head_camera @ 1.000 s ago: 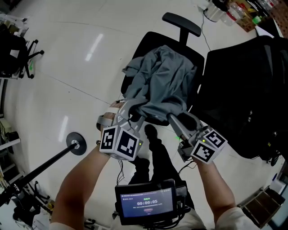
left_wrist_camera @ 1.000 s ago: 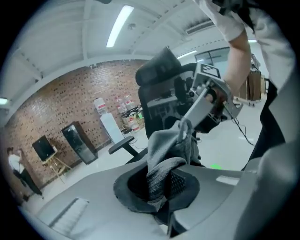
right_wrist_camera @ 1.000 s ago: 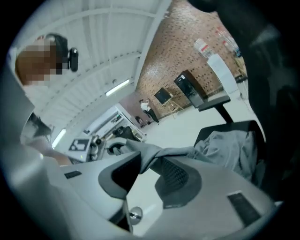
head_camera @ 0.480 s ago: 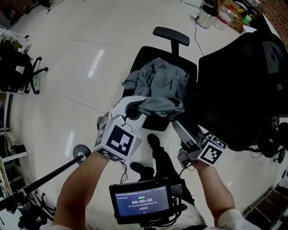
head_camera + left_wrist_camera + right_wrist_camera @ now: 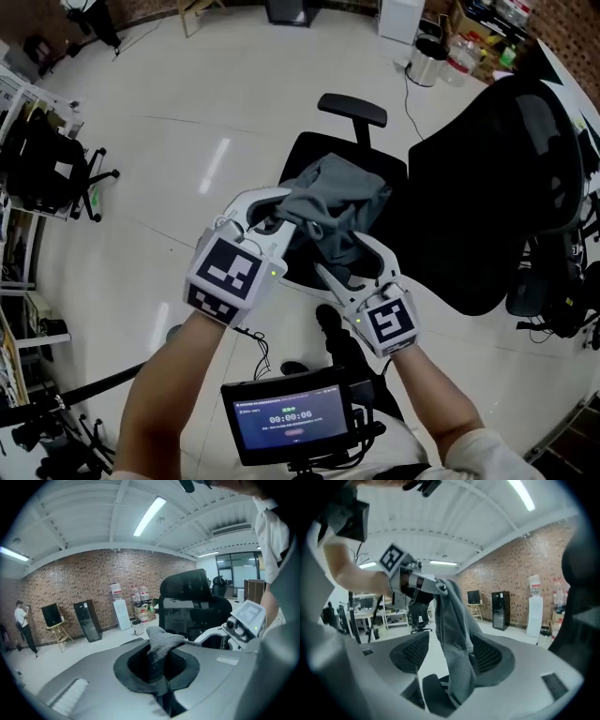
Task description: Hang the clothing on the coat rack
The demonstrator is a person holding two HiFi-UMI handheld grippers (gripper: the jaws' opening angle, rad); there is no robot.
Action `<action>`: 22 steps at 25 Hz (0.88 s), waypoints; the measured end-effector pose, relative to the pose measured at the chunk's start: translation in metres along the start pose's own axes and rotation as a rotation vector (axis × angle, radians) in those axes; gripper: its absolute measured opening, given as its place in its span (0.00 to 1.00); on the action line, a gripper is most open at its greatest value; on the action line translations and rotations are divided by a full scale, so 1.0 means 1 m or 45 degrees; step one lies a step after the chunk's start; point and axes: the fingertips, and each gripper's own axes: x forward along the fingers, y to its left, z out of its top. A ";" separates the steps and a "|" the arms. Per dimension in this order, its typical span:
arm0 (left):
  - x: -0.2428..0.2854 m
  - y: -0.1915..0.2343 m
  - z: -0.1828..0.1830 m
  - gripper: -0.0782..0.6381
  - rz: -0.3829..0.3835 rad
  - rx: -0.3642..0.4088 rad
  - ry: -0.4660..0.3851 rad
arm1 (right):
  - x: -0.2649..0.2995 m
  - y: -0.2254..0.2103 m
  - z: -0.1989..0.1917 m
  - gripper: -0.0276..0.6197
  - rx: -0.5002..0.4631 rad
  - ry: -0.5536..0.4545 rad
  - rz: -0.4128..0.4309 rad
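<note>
A pale glossy floor is spreading under everything. A large black mesh office chair is standing at the right, just beside a smaller black chair with a headrest. The grey garment is hanging bunched above that smaller chair's seat, carried by the left gripper, whose fingers are pressing together on a fold of the cloth. The right gripper is sitting just below, its fingers opening wide, with the cloth dangling loose between them and neither pad pressing on it.
</note>
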 end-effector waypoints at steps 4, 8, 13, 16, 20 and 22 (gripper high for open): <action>-0.003 0.005 0.023 0.11 0.053 -0.072 -0.010 | 0.030 -0.008 0.009 0.52 -0.193 0.010 -0.147; -0.007 0.001 0.037 0.11 0.081 -0.088 -0.014 | 0.042 -0.027 0.010 0.46 -0.390 0.074 -0.285; -0.022 0.012 0.042 0.11 0.149 -0.071 -0.011 | 0.013 -0.045 0.056 0.15 -0.468 -0.078 -0.295; -0.032 0.019 0.044 0.11 0.186 -0.053 -0.009 | -0.003 -0.054 0.076 0.11 -0.405 -0.121 -0.262; -0.043 0.024 0.040 0.12 0.240 -0.017 0.002 | -0.017 -0.066 0.115 0.10 -0.361 -0.198 -0.250; -0.048 0.028 0.041 0.12 0.262 -0.006 -0.001 | -0.023 -0.070 0.142 0.10 -0.385 -0.248 -0.247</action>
